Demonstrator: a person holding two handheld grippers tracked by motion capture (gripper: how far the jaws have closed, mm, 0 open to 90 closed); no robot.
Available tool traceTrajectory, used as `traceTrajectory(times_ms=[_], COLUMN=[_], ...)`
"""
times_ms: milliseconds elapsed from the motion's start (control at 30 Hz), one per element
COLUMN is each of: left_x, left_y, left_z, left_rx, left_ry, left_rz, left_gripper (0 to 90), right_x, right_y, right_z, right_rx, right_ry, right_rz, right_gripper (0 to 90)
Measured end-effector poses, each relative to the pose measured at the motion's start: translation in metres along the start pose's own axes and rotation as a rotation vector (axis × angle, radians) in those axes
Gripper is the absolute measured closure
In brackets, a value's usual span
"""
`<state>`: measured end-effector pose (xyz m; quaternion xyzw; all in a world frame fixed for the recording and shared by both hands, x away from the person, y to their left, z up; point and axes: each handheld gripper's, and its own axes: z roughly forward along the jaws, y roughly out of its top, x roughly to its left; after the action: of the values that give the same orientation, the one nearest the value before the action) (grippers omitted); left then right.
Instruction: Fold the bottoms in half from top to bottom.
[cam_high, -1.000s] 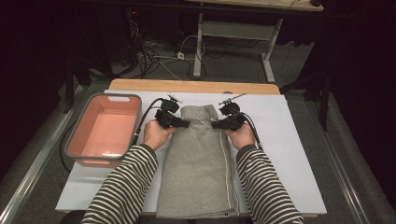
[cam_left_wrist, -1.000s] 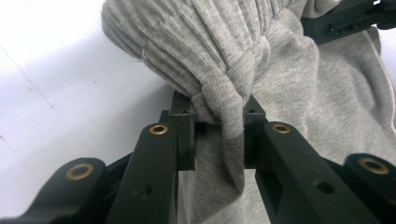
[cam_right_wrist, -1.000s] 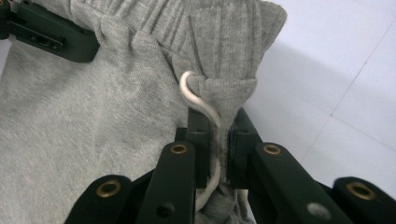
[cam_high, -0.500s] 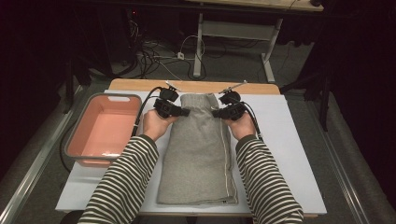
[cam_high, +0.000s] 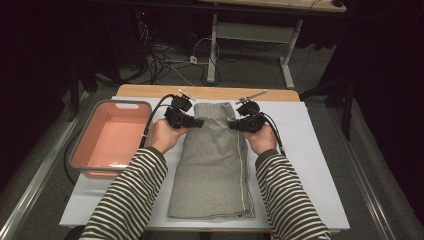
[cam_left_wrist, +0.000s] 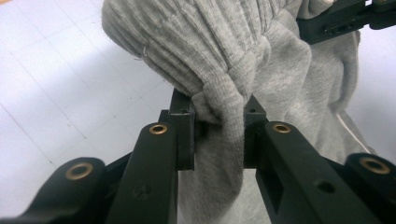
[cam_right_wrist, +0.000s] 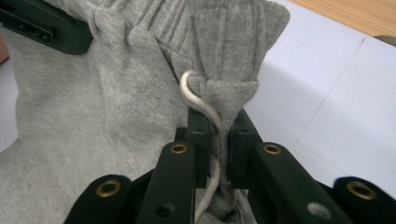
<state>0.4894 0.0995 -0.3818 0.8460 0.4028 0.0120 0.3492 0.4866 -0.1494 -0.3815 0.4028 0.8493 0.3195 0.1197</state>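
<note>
A grey knit garment (cam_high: 215, 160) with a ribbed band lies lengthwise on the white table cover (cam_high: 310, 165). My left gripper (cam_high: 196, 121) is shut on the band's left edge; in the left gripper view the bunched ribbed cloth (cam_left_wrist: 219, 107) is pinched between the jaws. At the right edge, my right gripper (cam_high: 234, 124) is shut on the band, and in the right gripper view the cloth (cam_right_wrist: 224, 93) and a white drawstring (cam_right_wrist: 198, 100) are clamped between the pads. Both grippers hold the far end slightly off the table.
A salmon-pink tub (cam_high: 107, 140) with a grey rim stands at the left of the table. The wooden table edge (cam_high: 210, 92) runs along the far side. Behind it are cables and a metal frame (cam_high: 250, 35) on the floor.
Both hands have carried the garment's far end away from the person and a little upward. The cloth has been drawn out longer. Both grips have held.
</note>
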Motion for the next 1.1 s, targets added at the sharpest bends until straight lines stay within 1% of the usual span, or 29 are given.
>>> traceTrajectory(times_ms=[167, 333, 467, 500, 567, 633, 800, 867, 933, 967, 1100], left_x=[-0.003, -0.006, -0.006, -0.006, -0.007, -0.008, -0.009, -0.01, -0.011, -0.012, -0.013], left_y=[-0.003, -0.006, -0.009, -0.01, -0.011, -0.013, -0.017, -0.019, -0.021, -0.022, -0.026], left_z=[-0.003, -0.002, -0.003, -0.004, -0.005, -0.006, -0.008, -0.009, -0.009, -0.009, -0.009], left_rx=[0.003, 0.007, 0.014, 0.014, 0.016, 0.016, 0.024, 0.025, 0.027, 0.027, 0.034], left_ry=[0.0, -0.004, -0.008, -0.002, -0.01, -0.005, -0.009, -0.01, -0.021, -0.016, -0.03], left_rz=[0.009, 0.013, 0.015, 0.021, 0.021, 0.03, 0.042, 0.046, 0.048, 0.052, 0.052], left_gripper=[71.9, 71.9, 71.9, 71.9, 71.9, 71.9, 72.0, 71.9, 71.9, 71.9, 72.0], right_x=[0.003, 0.004, 0.007, 0.007, 0.009, 0.01, 0.014, 0.015, 0.016, 0.017, 0.02], right_y=[-0.005, -0.009, -0.013, -0.013, -0.014, -0.015, -0.018, -0.019, -0.021, -0.022, -0.026], right_z=[-0.004, -0.006, -0.009, -0.009, -0.011, -0.012, -0.015, -0.016, -0.017, -0.017, -0.018], right_rx=[-0.005, -0.01, -0.011, -0.013, -0.014, -0.016, -0.016, -0.016, -0.018, -0.016, -0.019], right_ry=[0.011, 0.027, 0.039, 0.041, 0.047, 0.05, 0.061, 0.066, 0.069, 0.07, 0.08], right_rz=[-0.01, -0.005, -0.014, -0.017, -0.022, -0.028, -0.038, -0.042, -0.043, -0.046, -0.047], right_gripper=[82.7, 82.7, 82.7, 82.7, 82.7, 82.7, 82.7, 82.6, 82.6, 82.6, 82.6])
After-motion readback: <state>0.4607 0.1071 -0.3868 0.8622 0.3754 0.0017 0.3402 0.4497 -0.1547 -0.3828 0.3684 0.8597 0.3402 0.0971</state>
